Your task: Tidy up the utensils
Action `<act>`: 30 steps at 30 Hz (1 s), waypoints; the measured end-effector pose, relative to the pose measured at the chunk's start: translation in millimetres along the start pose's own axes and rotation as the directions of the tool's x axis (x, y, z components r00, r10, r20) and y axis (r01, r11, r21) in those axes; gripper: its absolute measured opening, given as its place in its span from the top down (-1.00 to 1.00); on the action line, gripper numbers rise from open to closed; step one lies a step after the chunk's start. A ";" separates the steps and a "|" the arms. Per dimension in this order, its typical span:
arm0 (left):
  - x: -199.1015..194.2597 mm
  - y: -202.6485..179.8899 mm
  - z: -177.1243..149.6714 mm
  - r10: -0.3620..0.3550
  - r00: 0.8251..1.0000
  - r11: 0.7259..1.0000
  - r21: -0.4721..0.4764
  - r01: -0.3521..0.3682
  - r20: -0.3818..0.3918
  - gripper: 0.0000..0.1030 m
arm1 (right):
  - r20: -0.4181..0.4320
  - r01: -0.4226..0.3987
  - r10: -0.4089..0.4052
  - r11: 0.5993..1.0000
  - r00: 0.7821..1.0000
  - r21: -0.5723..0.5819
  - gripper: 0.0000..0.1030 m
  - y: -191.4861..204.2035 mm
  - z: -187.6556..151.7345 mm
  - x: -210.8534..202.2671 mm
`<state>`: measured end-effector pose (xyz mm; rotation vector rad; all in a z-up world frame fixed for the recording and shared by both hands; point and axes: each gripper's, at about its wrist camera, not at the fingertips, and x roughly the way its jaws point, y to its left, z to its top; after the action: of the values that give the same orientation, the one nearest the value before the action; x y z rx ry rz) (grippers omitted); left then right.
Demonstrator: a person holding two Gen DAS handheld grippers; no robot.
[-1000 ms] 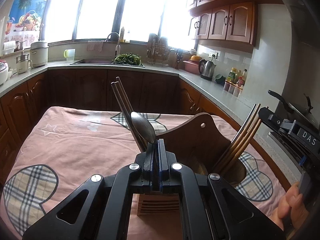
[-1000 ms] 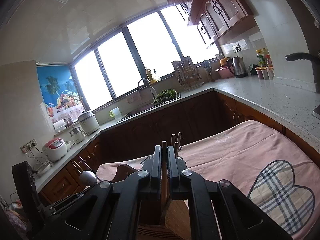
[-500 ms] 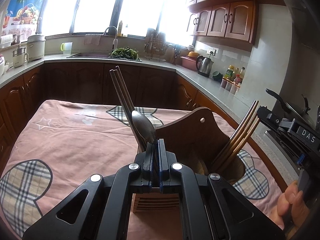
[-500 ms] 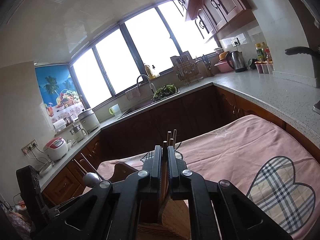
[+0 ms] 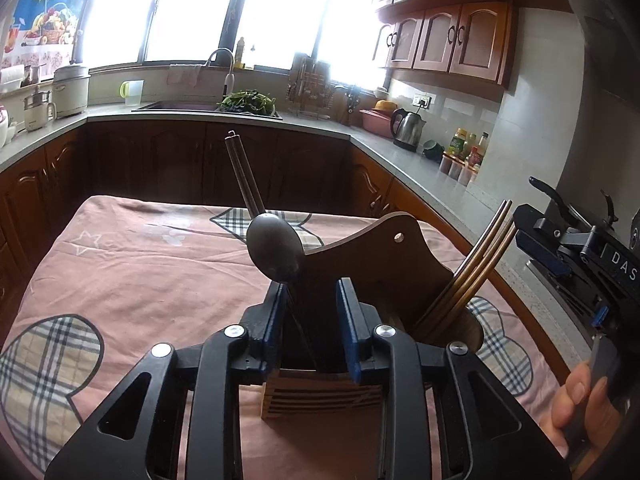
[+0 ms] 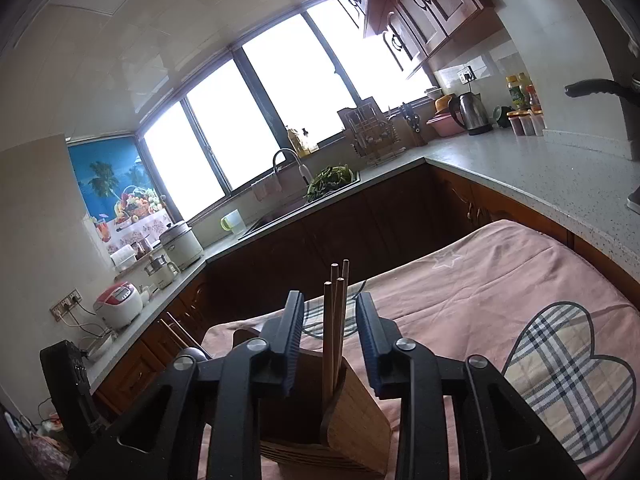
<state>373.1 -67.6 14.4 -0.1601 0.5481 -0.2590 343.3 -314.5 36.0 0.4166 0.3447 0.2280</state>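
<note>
utensils stand in the holder

my left claw (image 5: 310,312) has just been opening, its pads apart on either side of the spoon (image 5: 275,250), which stands in the wooden holder (image 5: 372,248) on the pink cloth (image 5: 132,264). my right claw (image 6: 330,332) has just been opening around the chopsticks (image 6: 335,320), upright in the holder and untouched.

Home kitchen, wooden cabinets (image 5: 460,40), sink (image 6: 280,216), kettle (image 5: 407,130)

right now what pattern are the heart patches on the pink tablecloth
Plaid: beige with dark blue and white checks, dark outline. The heart patch shows best in the right wrist view.
</note>
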 end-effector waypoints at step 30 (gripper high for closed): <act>-88.1 11.6 -38.7 0.019 1.000 0.998 -0.066 -0.018 0.010 -0.75 | -0.046 -0.103 0.107 0.991 0.993 0.085 -0.96 8.6 -16.6 -54.5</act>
<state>282.4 -34.6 22.7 -0.2205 0.5476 -0.2216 285.9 -316.5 40.7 0.5113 0.3828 0.3282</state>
